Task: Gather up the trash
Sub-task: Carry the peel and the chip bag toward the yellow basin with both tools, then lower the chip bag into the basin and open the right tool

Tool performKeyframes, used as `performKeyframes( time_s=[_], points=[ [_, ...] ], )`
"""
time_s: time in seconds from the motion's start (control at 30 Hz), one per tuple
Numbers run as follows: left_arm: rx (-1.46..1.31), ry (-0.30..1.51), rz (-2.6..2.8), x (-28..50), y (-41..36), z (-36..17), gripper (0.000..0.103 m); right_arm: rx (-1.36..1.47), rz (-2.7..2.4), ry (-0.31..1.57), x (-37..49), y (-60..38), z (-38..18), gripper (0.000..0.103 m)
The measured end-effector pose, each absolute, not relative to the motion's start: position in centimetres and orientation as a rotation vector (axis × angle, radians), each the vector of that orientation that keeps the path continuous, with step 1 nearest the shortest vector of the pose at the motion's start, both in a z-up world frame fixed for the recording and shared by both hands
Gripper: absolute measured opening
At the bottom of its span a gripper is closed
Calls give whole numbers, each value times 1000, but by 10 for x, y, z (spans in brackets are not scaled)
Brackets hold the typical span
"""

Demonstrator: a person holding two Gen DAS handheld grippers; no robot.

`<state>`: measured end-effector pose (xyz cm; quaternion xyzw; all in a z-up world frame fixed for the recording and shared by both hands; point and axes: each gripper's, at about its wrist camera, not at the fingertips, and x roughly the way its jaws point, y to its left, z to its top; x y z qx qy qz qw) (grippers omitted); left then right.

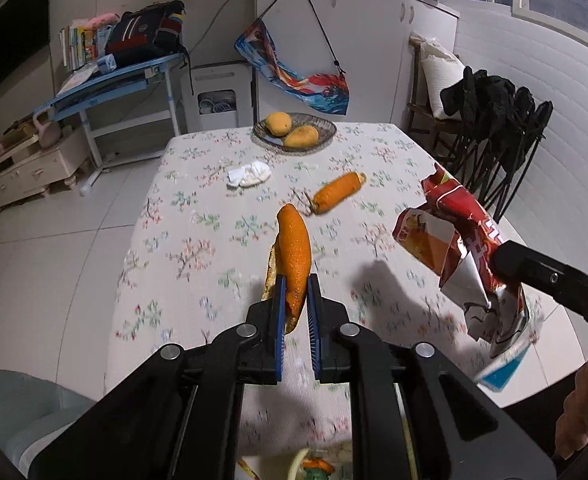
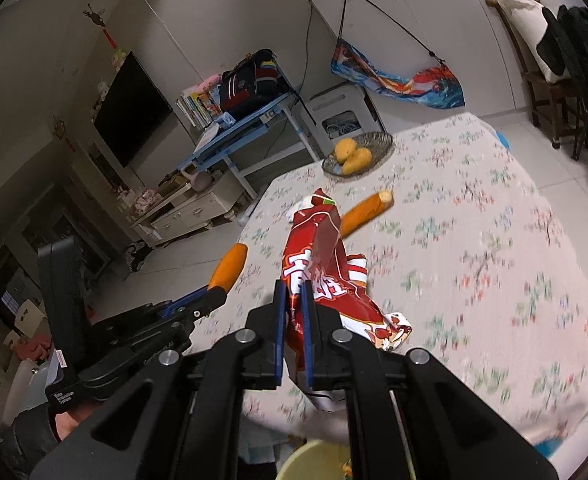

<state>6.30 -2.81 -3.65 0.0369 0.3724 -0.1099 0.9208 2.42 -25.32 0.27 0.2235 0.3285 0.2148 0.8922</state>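
Peel first: my left tongs [image 1: 297, 294] are clamped on an orange peel strip [image 1: 292, 256], lifted above the surface [image 1: 197, 264], and my right tongs [image 2: 294, 304] pinch a crumpled red snack bag [image 2: 326, 280]. The yellow bin [image 2: 314, 460] sits just below the near edge. I should carry both over its mouth, then release low, peel before bag.

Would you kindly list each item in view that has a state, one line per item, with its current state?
left gripper: shut on orange peel piece, lifted.
right gripper: shut on red snack wrapper, crumpled, lifted.
second peel piece: lying on the tablecloth.
white tissue: crumpled, on the tablecloth.
basket: holds two yellow fruits.
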Motion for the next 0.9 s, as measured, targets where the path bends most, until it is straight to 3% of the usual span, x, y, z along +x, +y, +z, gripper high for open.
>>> performKeyframes(
  time_s=[0.43,0.9],
  points=[
    [86,778,-242,23,-24,-44,10,484,476,705,-27,-242,-10,9],
    [89,781,-244,4,-21,-49,10,438,544,877,-75,-210,-43,9]
  ],
)
